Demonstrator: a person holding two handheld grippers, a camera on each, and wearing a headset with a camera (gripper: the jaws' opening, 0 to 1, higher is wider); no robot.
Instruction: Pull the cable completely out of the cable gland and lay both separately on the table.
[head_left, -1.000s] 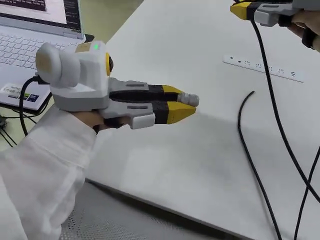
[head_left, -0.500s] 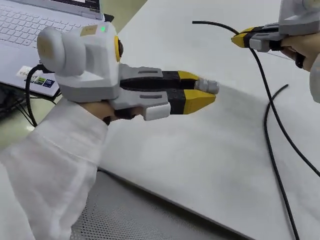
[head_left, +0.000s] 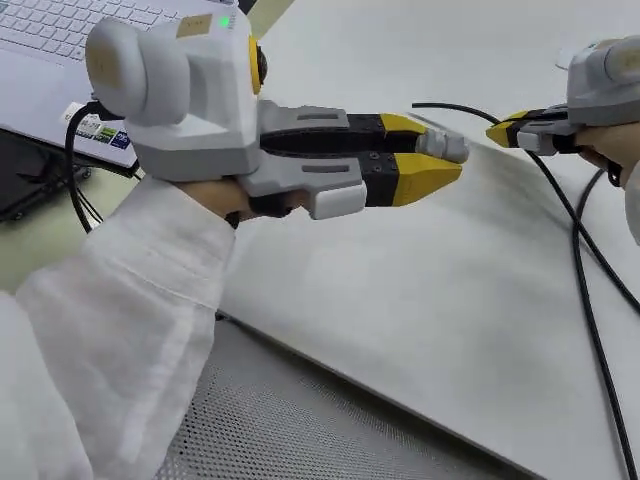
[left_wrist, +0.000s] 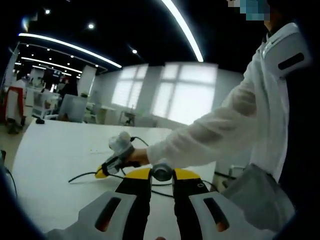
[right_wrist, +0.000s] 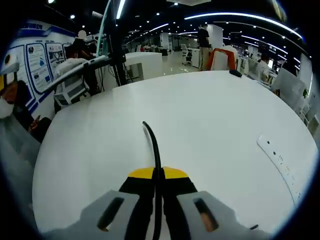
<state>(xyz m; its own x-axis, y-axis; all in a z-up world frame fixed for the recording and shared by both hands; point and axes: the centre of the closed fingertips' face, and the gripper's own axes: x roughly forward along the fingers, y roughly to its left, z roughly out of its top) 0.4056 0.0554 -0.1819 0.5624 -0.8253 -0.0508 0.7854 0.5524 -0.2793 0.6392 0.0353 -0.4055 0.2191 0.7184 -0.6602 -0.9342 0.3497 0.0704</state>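
Cable (head_left: 455, 107) is clear of the cable gland (head_left: 450, 147); the two are apart, and neither is on the table (head_left: 400, 300) yet. Left gripper (head_left: 438, 152) is at centre in the head view, jaws narrow and pinching the grey gland at their very tips. It is held level above the tabletop, likely as the braced, fixed end of the pull. Right gripper (head_left: 497, 133) sits at 2 o'clock from the gland, jaws closed on the black cable a little behind its free end. That end curves off toward 10 o'clock, passing above the gland; the rest trails to 5 o'clock across the table. In the right gripper view the cable's bare tip hangs over white tabletop. Judgement: extraction done; what remains is laying each piece down separately. Laptop (head_left: 50, 25) is at 10 o'clock, off the work.
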